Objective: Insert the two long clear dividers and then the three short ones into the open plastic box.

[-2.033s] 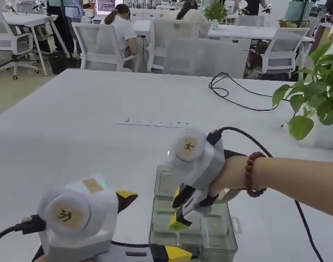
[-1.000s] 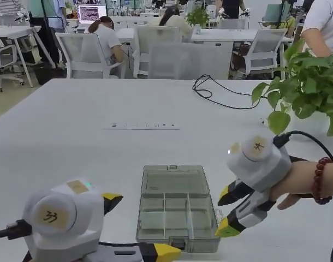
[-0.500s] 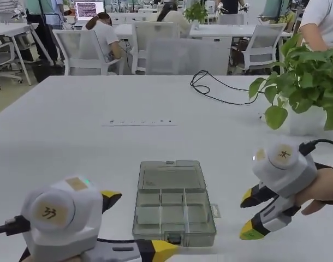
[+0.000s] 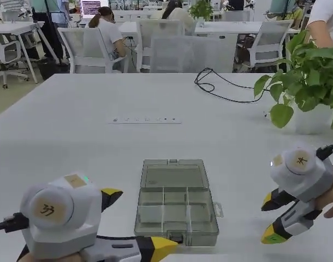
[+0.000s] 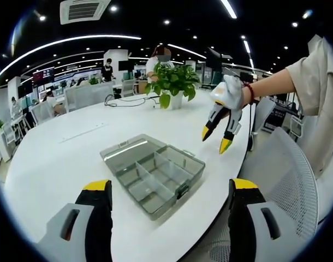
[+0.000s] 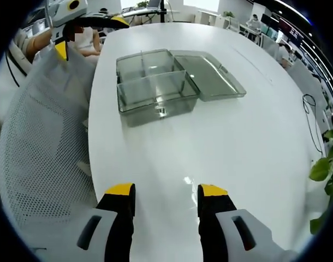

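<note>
The clear plastic box lies open on the white table, its lid folded flat on the far side. Clear dividers stand inside and split it into several compartments. My left gripper hovers open and empty just left of the box's near corner. To the right of the box, well apart from it, my right gripper is open with nothing held. From the left gripper I see the box and the right gripper beyond. The right gripper faces the box across bare table.
A potted plant stands at the far right, with a black cable looping beside it. A flat socket strip is set in the table beyond the box. A mesh chair sits at the table's near edge.
My right gripper has drawn out of the box and moved right, ending beside it, open. The left gripper has stayed in place. The head view has shifted.
</note>
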